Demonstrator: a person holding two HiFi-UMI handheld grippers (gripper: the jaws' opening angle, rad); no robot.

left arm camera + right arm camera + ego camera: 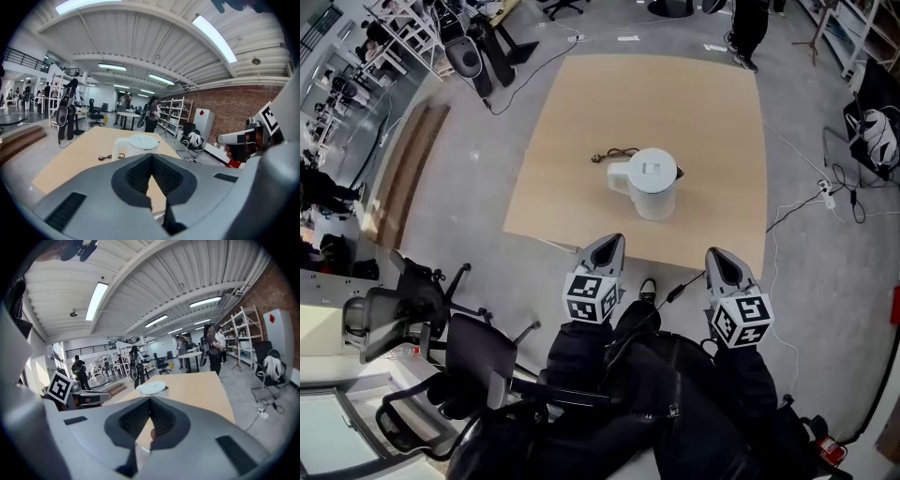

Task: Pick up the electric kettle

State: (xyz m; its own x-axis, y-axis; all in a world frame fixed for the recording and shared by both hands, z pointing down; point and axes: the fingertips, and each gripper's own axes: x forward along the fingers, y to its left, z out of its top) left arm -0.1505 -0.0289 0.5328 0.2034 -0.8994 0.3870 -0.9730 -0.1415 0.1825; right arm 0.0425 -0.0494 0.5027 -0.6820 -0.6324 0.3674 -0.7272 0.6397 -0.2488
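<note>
Clenched on nothing, both pairs of jaws have their pads pressed together in their own views: the left gripper (609,240) and the right gripper (716,254) hang side by side short of the table (572,122), over the person's dark-clad legs. The kettle (652,182), white with its lid on, stands upright a little nearer than the table's middle, well apart from both tips, with its handle (619,177) turned to the left in the head view. This looks like the approach, with nothing grasped yet. To do it well, the jaws should part before they reach the kettle. The left gripper seems the natural one for the handle, closing high on it and lifting straight up so the body stays level, while the right could steady the far side. A dark cord (615,155) lies just behind the kettle; whether it joins it I cannot tell, so a slow first lift would be wise. The tabletop is pale, plain wood, bare but for these two things. Around it are grey concrete floor, trailing cables, black office chairs (412,300) to the left, open shelving, a brick wall (225,101), and people standing farther off.
</note>
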